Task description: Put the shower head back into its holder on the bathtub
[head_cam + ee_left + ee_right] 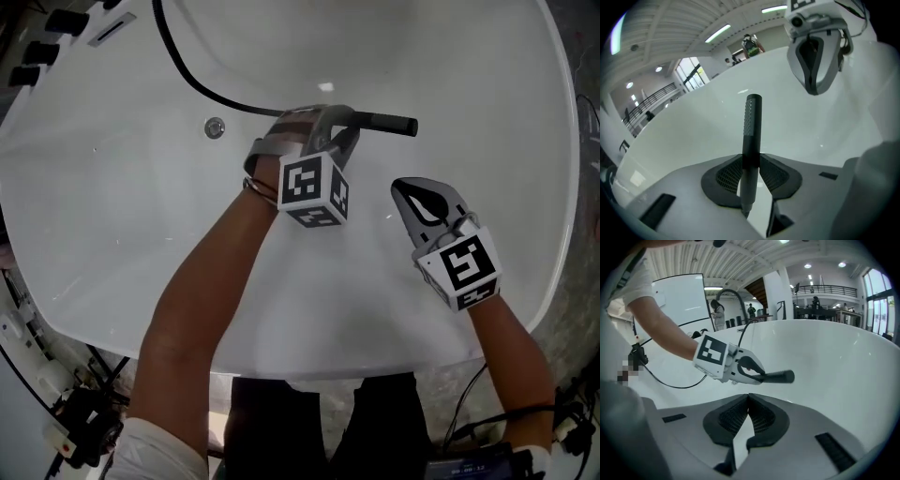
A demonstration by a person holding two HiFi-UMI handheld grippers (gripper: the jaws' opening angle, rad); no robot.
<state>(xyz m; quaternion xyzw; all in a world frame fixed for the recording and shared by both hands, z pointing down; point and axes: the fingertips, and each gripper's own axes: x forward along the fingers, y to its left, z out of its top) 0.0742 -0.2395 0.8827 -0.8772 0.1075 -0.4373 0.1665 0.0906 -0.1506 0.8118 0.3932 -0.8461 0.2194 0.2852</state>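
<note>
Grip: left gripper clamps shower head | right gripper closed, empty | hose shows in head view, not left gripper view

— Where does the head view look from?
— High over the near rim, steeply down into the white bathtub, which fills almost the whole frame.
— And the left gripper view?
— It sits just behind the jaws of the left hand-held gripper and looks along them across the bathtub's inside. The right hand-held gripper shows near, in its upper right.
— The right gripper view?
— Mounted the same way, facing across the basin, with the left hand-held gripper left of centre.
— What do they share?
— All three take in the bathtub's inner wall and the black shower head.
</note>
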